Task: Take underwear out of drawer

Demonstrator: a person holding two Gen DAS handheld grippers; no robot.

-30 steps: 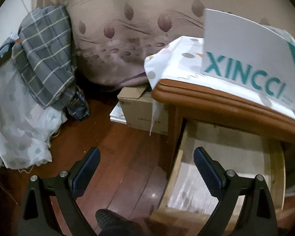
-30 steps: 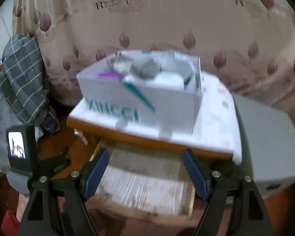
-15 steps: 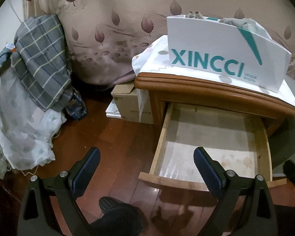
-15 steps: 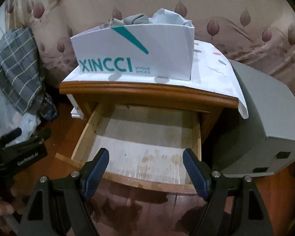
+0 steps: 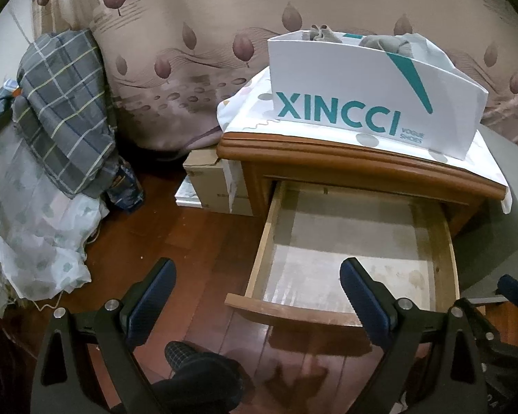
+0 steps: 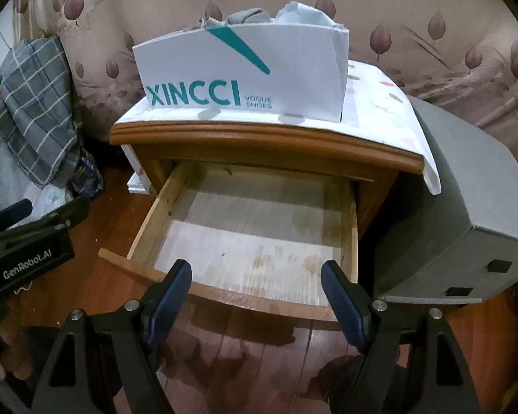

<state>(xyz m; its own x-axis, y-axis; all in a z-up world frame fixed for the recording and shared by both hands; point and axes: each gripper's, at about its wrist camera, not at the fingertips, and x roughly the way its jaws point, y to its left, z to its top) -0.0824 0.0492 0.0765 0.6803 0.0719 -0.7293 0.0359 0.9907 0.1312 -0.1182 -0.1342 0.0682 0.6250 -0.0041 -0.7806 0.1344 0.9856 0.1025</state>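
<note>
A wooden nightstand has its drawer (image 5: 348,258) pulled out; the drawer (image 6: 255,241) shows only a bare, stained bottom. On top stands a white XINCCI shoe box (image 5: 373,103), also in the right wrist view (image 6: 245,76), with grey and pale cloth items (image 5: 386,43) (image 6: 248,17) poking out. My left gripper (image 5: 259,296) is open and empty, above the floor at the drawer's front left corner. My right gripper (image 6: 257,296) is open and empty, just before the drawer's front edge.
A grey plaid cloth (image 5: 65,110) hangs over covered furniture at the left. A cardboard box (image 5: 210,183) sits on the wooden floor beside the nightstand. A grey box-like unit (image 6: 466,207) stands right of the nightstand. A patterned curtain (image 5: 197,34) is behind.
Both grippers have drawn back and away from the nightstand, so the whole open drawer and the shoe box now show. Both stay open and empty.
</note>
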